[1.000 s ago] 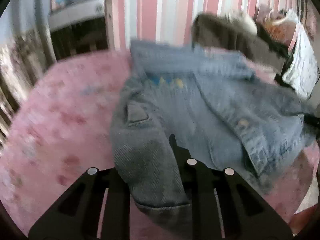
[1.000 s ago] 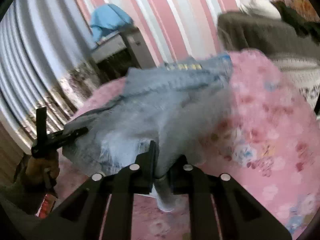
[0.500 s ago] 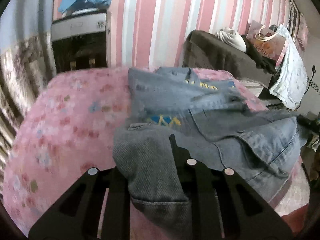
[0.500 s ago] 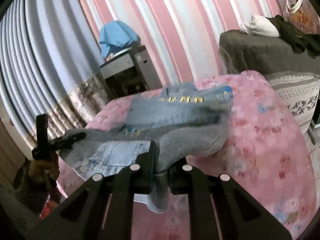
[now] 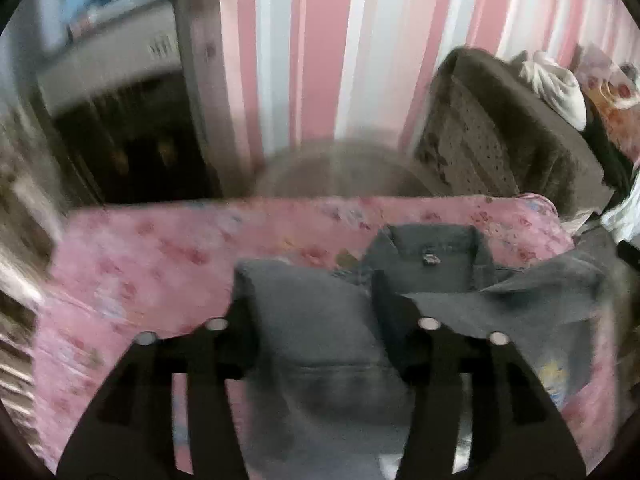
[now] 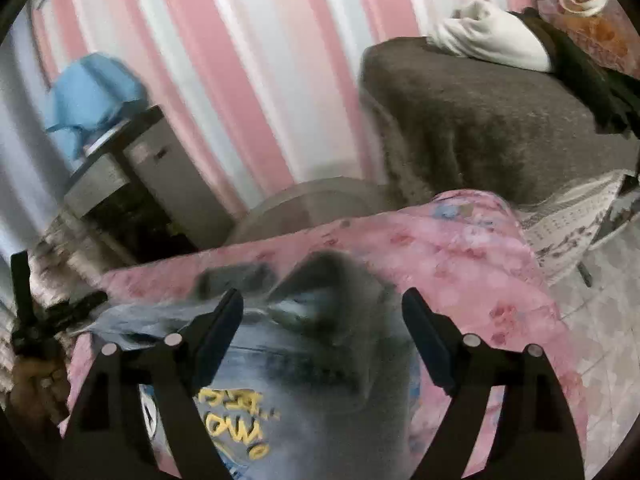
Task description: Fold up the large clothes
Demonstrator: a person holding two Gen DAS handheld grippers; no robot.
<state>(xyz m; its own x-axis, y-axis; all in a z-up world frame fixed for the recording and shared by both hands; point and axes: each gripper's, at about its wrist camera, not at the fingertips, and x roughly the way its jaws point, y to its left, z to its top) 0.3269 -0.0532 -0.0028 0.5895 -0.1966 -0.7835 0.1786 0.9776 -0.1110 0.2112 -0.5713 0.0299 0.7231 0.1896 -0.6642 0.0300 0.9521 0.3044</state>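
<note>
**A:** What changed in the last second?

**B:** Both grippers let go. The left gripper (image 5: 316, 312) was pinching a sleeve half a second ago; now its fingers stand spread, with the denim jacket (image 5: 472, 300) lying loose between and beyond them. The right gripper (image 6: 322, 316) was clamped on cloth too, and is now spread wide over the jacket's yellow lettering (image 6: 236, 424).

**A:** So the fold is laid down?

**B:** I'd judge so: that fold looks done, and the jacket rests on the pink bed cover (image 5: 152, 264), not in the air.

**A:** Where is it relative to each gripper?

**B:** In the left view, folded denim sits just between the fingers, the collar (image 5: 430, 256) a little farther and right. In the right view, cloth fills the near space under the fingers, a raised fold just beyond. Both views are blurred.
</note>
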